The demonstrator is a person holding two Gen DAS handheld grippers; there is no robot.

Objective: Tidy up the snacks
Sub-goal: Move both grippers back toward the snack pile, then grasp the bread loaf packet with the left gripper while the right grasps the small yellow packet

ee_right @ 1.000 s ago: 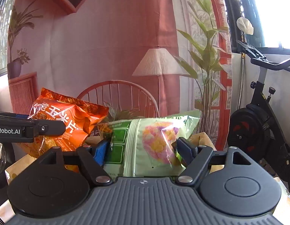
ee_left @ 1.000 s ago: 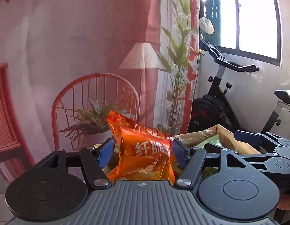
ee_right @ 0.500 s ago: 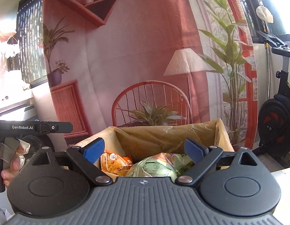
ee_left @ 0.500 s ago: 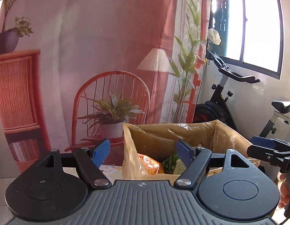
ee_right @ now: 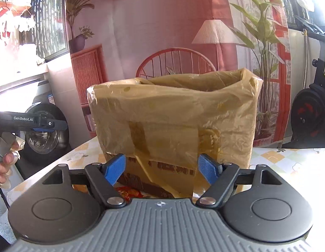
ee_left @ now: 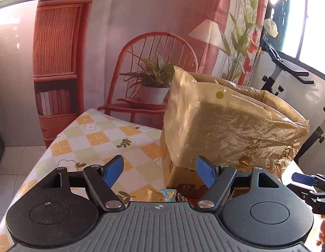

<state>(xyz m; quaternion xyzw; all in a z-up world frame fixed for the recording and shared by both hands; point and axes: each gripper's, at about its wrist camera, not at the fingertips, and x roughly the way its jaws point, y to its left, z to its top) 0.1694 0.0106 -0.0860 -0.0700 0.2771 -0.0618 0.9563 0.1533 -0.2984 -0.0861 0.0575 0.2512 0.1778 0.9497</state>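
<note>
A table covered in a yellow-and-white checked oilcloth with little flower prints (ee_left: 93,138) fills the near part of the room. On it stands a tall cardboard box lined with a crinkled yellowish translucent plastic bag (ee_right: 175,121), the bag's edge folded down over the outside; brown tape and printed lettering show through near the base. From where both cameras sit, the opening is above eye level, so I cannot tell what is inside.

The right gripper (ee_right: 162,169) faces the box's front wall, its blue-padded fingers spread wide and holding nothing. The left gripper (ee_left: 160,173) sits off the box's left corner, fingers likewise parted and empty.

Two snacks lie on the cloth close against the foot of the box: a red-and-gold packet (ee_right: 128,193) below the right gripper, and a packet with a pale blue edge and cartoon print (ee_left: 177,195) below the left one.
</note>
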